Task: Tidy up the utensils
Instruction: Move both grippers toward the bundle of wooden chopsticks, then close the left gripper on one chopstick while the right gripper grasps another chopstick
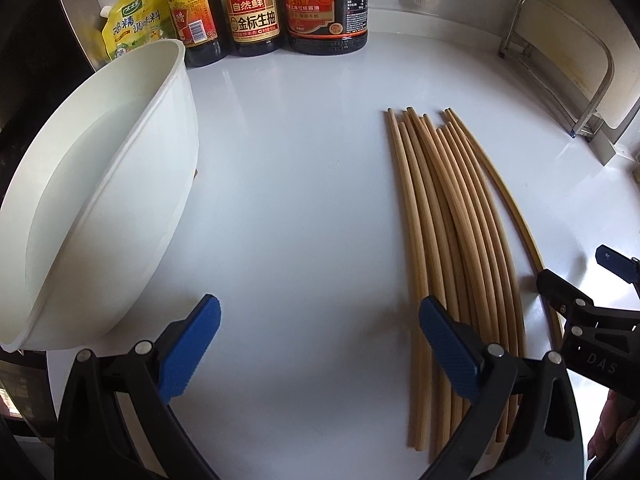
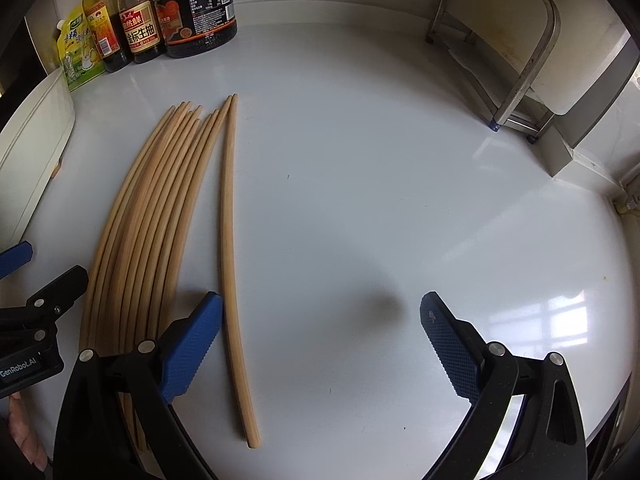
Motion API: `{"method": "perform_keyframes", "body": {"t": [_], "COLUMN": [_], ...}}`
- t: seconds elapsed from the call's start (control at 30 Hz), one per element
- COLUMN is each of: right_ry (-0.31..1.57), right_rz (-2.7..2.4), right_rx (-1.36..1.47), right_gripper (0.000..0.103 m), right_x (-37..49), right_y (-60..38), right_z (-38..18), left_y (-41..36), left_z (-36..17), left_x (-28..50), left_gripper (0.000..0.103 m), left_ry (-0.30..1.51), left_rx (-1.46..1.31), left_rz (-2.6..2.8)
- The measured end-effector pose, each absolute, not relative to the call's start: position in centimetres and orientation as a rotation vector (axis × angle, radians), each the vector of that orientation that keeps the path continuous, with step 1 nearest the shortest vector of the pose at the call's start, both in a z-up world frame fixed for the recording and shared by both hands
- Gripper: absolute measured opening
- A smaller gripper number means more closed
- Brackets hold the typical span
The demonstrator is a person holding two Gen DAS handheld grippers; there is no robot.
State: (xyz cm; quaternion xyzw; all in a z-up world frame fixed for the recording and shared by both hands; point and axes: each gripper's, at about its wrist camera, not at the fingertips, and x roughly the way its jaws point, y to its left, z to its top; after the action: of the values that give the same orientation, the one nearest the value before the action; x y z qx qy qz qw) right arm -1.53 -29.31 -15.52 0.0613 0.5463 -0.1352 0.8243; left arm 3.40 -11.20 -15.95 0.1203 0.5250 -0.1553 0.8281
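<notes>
We hold the left tool (image 1: 320, 336) and the right tool (image 2: 320, 336) spread wide and empty above the worktop (image 2: 360, 200), where the chopsticks (image 1: 452, 220) lie bundled beside a white bowl (image 1: 100, 184).

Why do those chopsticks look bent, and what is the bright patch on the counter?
Left wrist view: the fisheye lens bows the straight chopsticks outward, and the white bowl stretches at the edge. Right wrist view: the same bowing, plus window glare on the glossy counter and a soft shadow between the open right tongs.
</notes>
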Motion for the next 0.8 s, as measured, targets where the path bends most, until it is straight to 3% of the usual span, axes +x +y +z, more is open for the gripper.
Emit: {"method": "perform_keyframes", "body": {"t": [0.8], "right_ry": [1.154], "right_rz": [-0.276], "right_rx": [0.14], "right_gripper": [0.095], "right_x": [-1.69], "right_y": [-28.98], "right_z": [-15.36], "left_y": [-11.39], "left_z": [-16.01], "left_x": [3.91], "left_gripper": [0.098], "left_ry": [1.139], "left_rx": [0.263], "left_rz": [-0.314]}}
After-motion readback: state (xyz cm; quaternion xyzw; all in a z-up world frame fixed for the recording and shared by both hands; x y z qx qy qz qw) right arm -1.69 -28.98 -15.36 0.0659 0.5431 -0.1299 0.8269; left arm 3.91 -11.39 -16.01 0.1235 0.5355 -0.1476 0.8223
